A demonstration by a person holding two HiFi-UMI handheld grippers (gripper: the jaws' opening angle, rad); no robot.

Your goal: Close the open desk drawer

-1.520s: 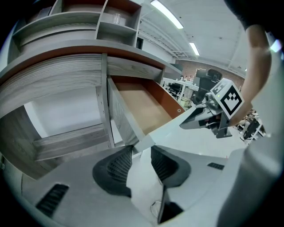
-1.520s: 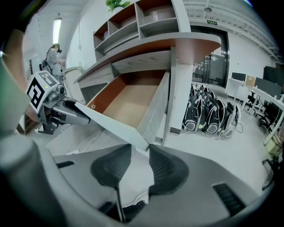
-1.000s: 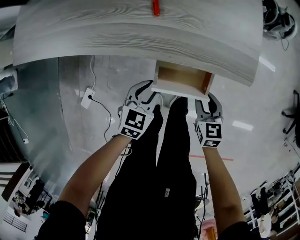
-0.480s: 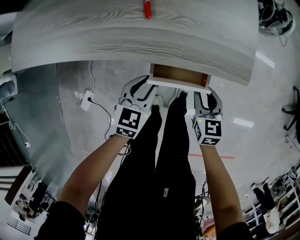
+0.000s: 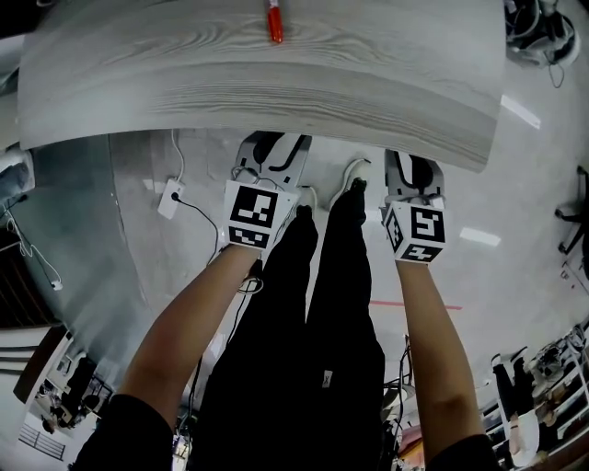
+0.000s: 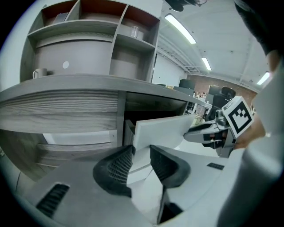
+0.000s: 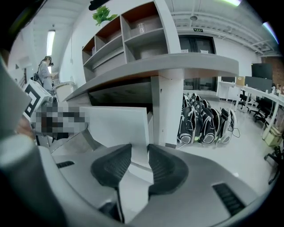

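The drawer's white front panel [image 6: 159, 131] stood at the dark opening under the bench [image 5: 276, 78]. From the head view it lay wholly hidden beneath the grey wood-grain top. Whether it sat flush with the frame could not be told.

The left tool [image 6: 141, 148] was at the panel's left end, its dark ribbed jaws a narrow gap apart. The panel's lower corner showed in that gap, and nothing was clamped. The right tool [image 7: 140, 148] was at the panel's [image 7: 117, 126] right end in the same way, its jaws slightly apart with the panel's edge showing between them.

From above, the left tool [image 5: 276, 145] and the right tool [image 5: 412, 167] pointed under the bench's near edge, well apart from each other, with the person's black trousers [image 5: 322, 304] between the two arms.

A red pen [image 5: 274, 20] lay on the bench top near its far side. A white power strip [image 5: 172, 196] with its cable lay on the floor to the left. A shelf unit [image 6: 88, 40] stood on the bench and held a white mug [image 6: 40, 73]. A row of dark backpacks [image 7: 206, 124] stood on the floor off to the right.
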